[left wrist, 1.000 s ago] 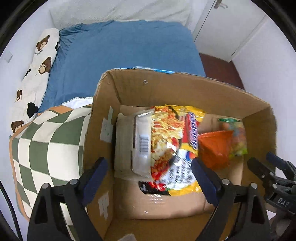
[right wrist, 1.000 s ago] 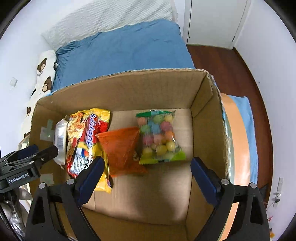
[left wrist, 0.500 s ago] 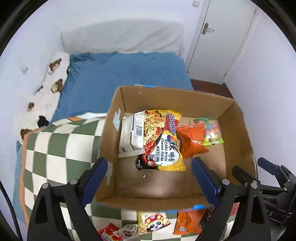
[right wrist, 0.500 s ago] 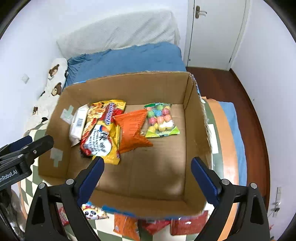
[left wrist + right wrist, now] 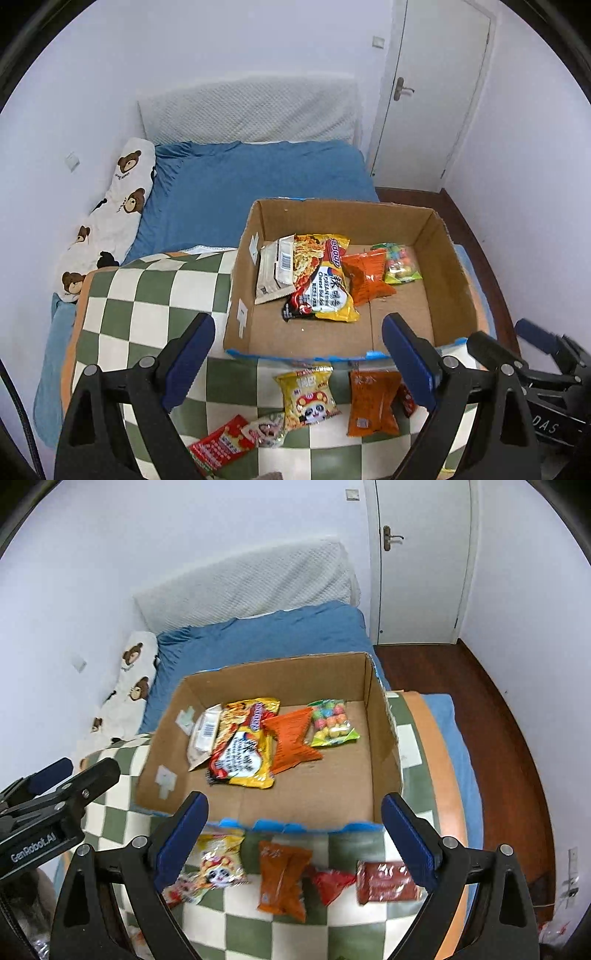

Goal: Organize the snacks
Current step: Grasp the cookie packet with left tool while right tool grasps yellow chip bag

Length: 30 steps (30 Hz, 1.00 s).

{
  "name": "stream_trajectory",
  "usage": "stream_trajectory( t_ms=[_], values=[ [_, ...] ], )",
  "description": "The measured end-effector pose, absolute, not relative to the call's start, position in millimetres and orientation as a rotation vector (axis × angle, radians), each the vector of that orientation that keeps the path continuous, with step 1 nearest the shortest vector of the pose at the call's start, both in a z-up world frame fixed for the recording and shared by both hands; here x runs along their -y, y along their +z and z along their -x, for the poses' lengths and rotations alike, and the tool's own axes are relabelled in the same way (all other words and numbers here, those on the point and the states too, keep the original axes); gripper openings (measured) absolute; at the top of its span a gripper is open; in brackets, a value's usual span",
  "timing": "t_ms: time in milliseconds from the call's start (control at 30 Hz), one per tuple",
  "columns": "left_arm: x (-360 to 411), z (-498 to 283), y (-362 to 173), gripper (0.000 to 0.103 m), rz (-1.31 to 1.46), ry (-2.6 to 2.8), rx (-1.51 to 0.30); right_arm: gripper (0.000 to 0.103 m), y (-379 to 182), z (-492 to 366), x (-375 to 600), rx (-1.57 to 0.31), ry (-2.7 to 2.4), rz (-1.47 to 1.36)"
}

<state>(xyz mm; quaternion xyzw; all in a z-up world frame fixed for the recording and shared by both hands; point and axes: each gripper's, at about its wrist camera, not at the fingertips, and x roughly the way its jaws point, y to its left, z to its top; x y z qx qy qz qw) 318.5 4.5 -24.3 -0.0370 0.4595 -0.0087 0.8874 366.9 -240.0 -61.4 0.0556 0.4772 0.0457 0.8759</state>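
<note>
Open brown cardboard box (image 5: 439, 280) on a green-and-white checked blanket (image 5: 147, 295) on the bed, holding four snack packets, among them a yellow noodle packet (image 5: 328, 291). More packets, such as an orange pouch (image 5: 282, 880), lie before the box. Left gripper (image 5: 299, 354) and right gripper (image 5: 291, 830): jaws wide, empty.

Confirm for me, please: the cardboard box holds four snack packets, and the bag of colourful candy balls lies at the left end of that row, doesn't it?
Not quite. The cardboard box does hold four packets, but the candy bag lies at the right end of the row, beside the orange packet; the right wrist view shows it.
</note>
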Motion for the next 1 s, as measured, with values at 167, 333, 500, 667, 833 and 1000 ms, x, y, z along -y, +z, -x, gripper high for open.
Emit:
stream_trajectory(
  t_ms=[167,333,500,667,833,1000],
  values=[
    [-8.2,-277.1,-31.1,0.093,0.092,-0.024,-0.977,0.098,-66.7,-327.8,247.9,-1.056,0.113,-0.214],
    [-15.4,-223.5,-73.7,0.093,0.041,0.016,-1.066,0.098,-116.2,-271.8,271.6,-1.197,0.083,-0.357],
    [-46.6,-176.9,-142.0,0.093,0.081,0.089,-1.250,0.098,-184.2,-215.7,298.5,-1.354,-0.008,-0.438],
    [-98.6,-141.8,-197.9,0.093,0.210,0.202,-1.395,0.098,-258.7,-176.6,318.8,-1.492,-0.110,-0.502],
    [-148.4,-123.4,-227.8,0.093,0.385,0.280,-1.461,0.065,-305.6,-168.0,312.3,-1.567,-0.119,-0.532],
    [-164.5,-131.0,-249.7,0.093,0.462,0.279,-1.504,0.051,-306.8,-178.3,266.6,-1.563,-0.009,-0.405]
  ],
)
